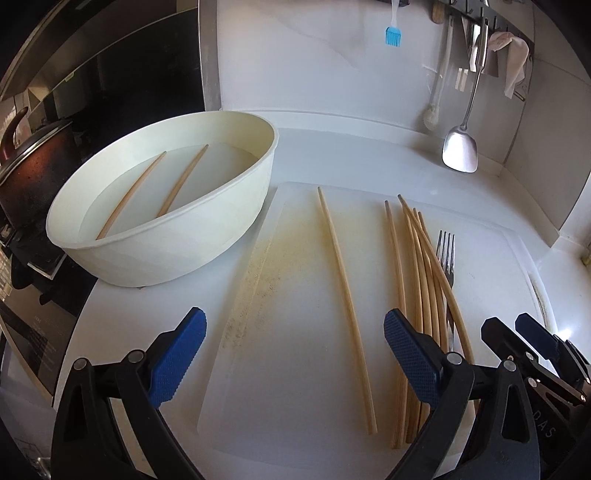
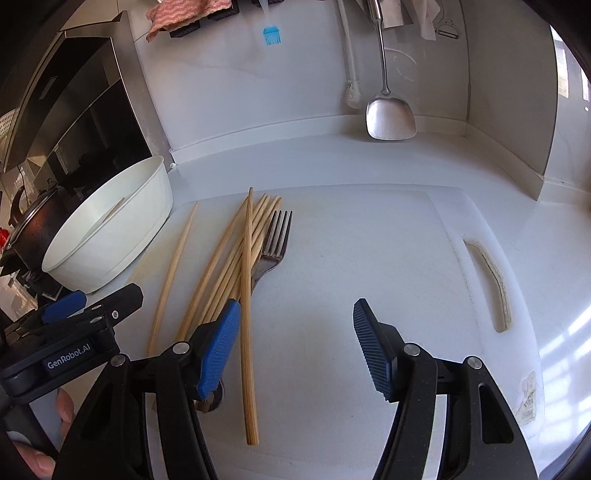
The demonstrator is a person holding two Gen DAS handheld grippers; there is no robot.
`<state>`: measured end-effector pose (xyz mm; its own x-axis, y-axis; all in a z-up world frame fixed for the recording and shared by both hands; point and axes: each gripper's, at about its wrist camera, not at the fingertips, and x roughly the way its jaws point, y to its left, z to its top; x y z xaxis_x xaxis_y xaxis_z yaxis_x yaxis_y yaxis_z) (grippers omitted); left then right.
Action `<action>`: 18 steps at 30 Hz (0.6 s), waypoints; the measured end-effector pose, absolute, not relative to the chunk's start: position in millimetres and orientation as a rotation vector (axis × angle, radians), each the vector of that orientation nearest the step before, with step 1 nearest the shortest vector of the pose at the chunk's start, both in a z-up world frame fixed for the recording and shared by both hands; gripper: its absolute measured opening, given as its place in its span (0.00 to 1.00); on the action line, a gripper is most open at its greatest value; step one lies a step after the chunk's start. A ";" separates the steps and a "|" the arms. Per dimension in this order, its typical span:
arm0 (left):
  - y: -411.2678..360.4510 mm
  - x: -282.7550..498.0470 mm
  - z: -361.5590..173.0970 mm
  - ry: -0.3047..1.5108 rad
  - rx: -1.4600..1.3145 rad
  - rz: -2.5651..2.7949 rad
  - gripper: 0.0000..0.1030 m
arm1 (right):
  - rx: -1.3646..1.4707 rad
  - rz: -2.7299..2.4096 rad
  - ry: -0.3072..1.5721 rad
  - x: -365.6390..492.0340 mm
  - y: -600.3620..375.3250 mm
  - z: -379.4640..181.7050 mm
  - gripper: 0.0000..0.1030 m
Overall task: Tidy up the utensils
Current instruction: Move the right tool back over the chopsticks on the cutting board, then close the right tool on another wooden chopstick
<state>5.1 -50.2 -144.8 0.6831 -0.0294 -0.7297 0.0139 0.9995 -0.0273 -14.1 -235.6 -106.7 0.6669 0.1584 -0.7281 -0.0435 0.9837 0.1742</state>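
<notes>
A white cutting board [image 1: 295, 424] [image 2: 369, 240] carries several wooden chopsticks [image 1: 417, 280] [image 2: 236, 258] and a metal fork [image 1: 446, 254] [image 2: 275, 240]. One chopstick [image 1: 345, 295] [image 2: 173, 266] lies apart to their left. A cream oval bowl [image 1: 192, 251] [image 2: 110, 243] at the left holds two chopsticks [image 1: 155, 184]. My left gripper [image 1: 295, 350] is open and empty, straddling the lone chopstick. My right gripper [image 2: 295, 347] is open and empty, just right of the bundle; it also shows in the left wrist view [image 1: 517, 339].
A steel spatula [image 1: 461, 147] [image 2: 389, 118], a white brush [image 1: 432, 114] and a blue silicone brush [image 1: 392, 35] hang on the back wall. A dark pot [image 1: 33, 166] sits on the stove at left. The board's handle slot [image 2: 491, 280] is at right.
</notes>
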 end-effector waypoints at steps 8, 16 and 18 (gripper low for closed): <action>-43.1 12.0 -146.4 0.817 -0.031 -0.023 0.93 | 0.098 0.121 0.848 1.3 -222.7 -112.8 0.59; -39.4 11.9 -148.6 0.829 -0.047 -0.024 0.93 | 0.043 0.117 0.878 14.0 -214.1 -118.7 0.59; -38.8 12.1 -149.3 0.831 -0.053 -0.024 0.92 | 0.035 0.114 0.880 14.2 -213.2 -120.4 0.59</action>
